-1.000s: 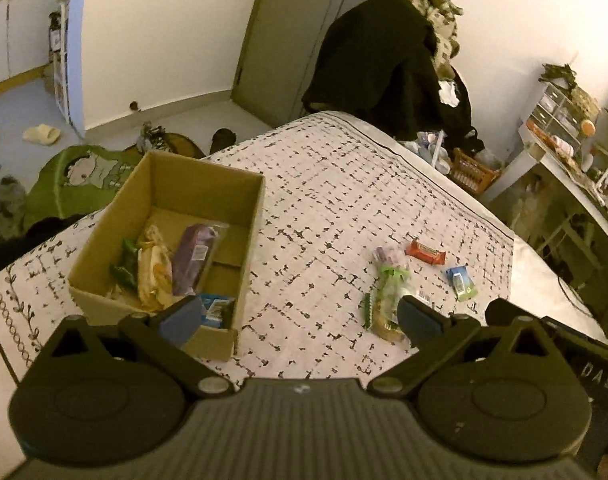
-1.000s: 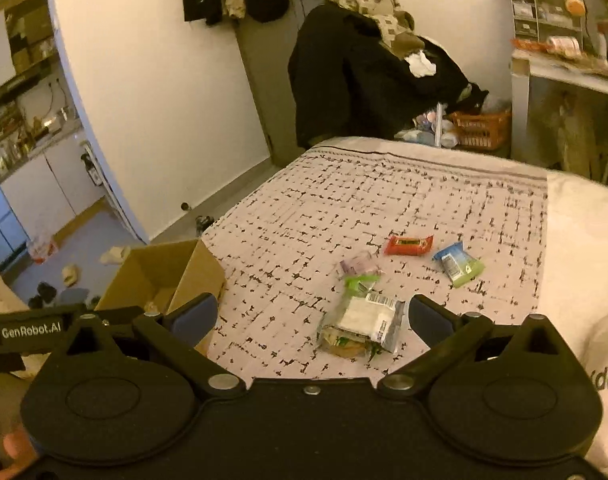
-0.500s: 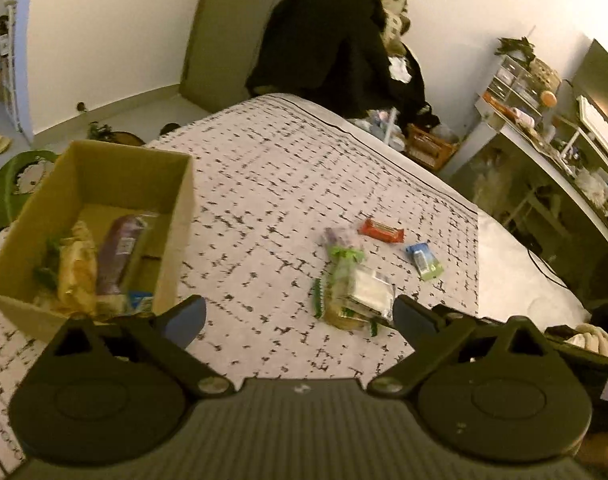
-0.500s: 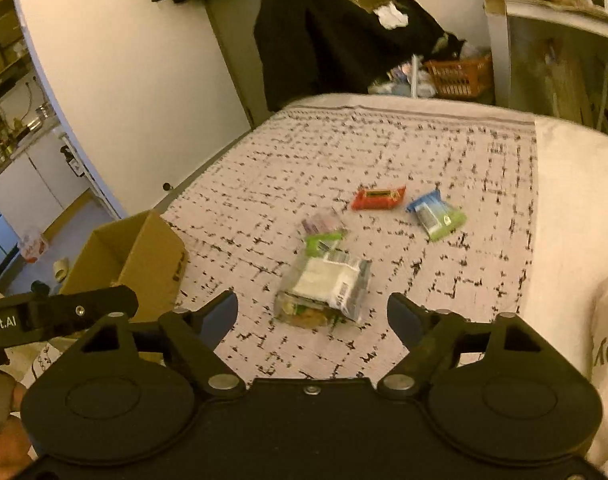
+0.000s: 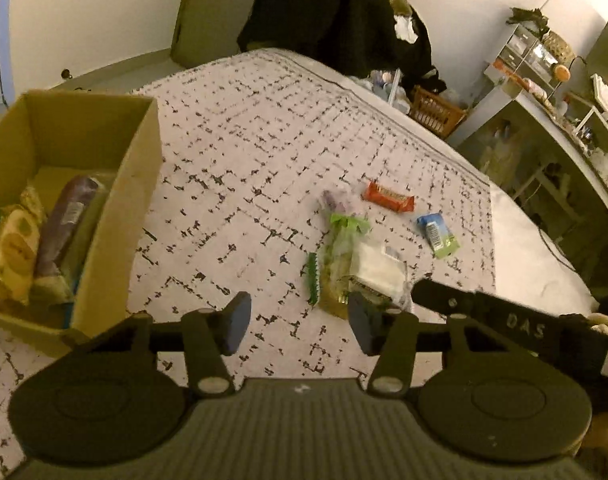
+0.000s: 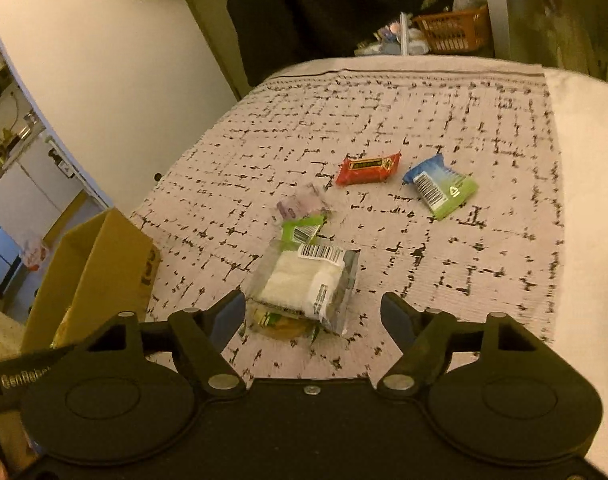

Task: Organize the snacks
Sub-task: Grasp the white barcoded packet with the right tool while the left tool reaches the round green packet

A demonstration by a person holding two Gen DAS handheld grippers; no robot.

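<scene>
**Reaching for the next snack on the bed**

Step in hand, by the look of it: going for the clear bag (image 6: 304, 280), the nearest snack left on the bed (image 6: 443, 128). Lying flat, with a white wrap and a barcode on top, and a green pack (image 6: 302, 229) touching its far end.

Right gripper (image 6: 313, 312) low over the near end of that bag. Jaws closing, with the bag's near edge between them, but with gaps at both sides. No squeeze yet. Nothing held.

Left gripper (image 5: 298, 322) closing too, over bare bed. Nothing between its jaws. Right pad just beside the bag's near corner (image 5: 367, 276), not on it.

3 more small snacks farther off: a purple one (image 6: 300, 206) just past the green pack, a red bar (image 6: 367, 168), and a blue and green pack (image 6: 439, 186) near the bar. All well apart from the box.

Box (image 5: 140, 184) off to the left on the bed, open on top. Already some snacks inside: a long purple pack (image 5: 66, 220) and a yellow one (image 5: 14, 248).

Next move calls for: going a bit lower and forward, then shutting on the bag alone, not the green pack with it. Soft, slippery wrap, so probably a grip on the thick middle. Then up, across to the left, and into the box.
</scene>
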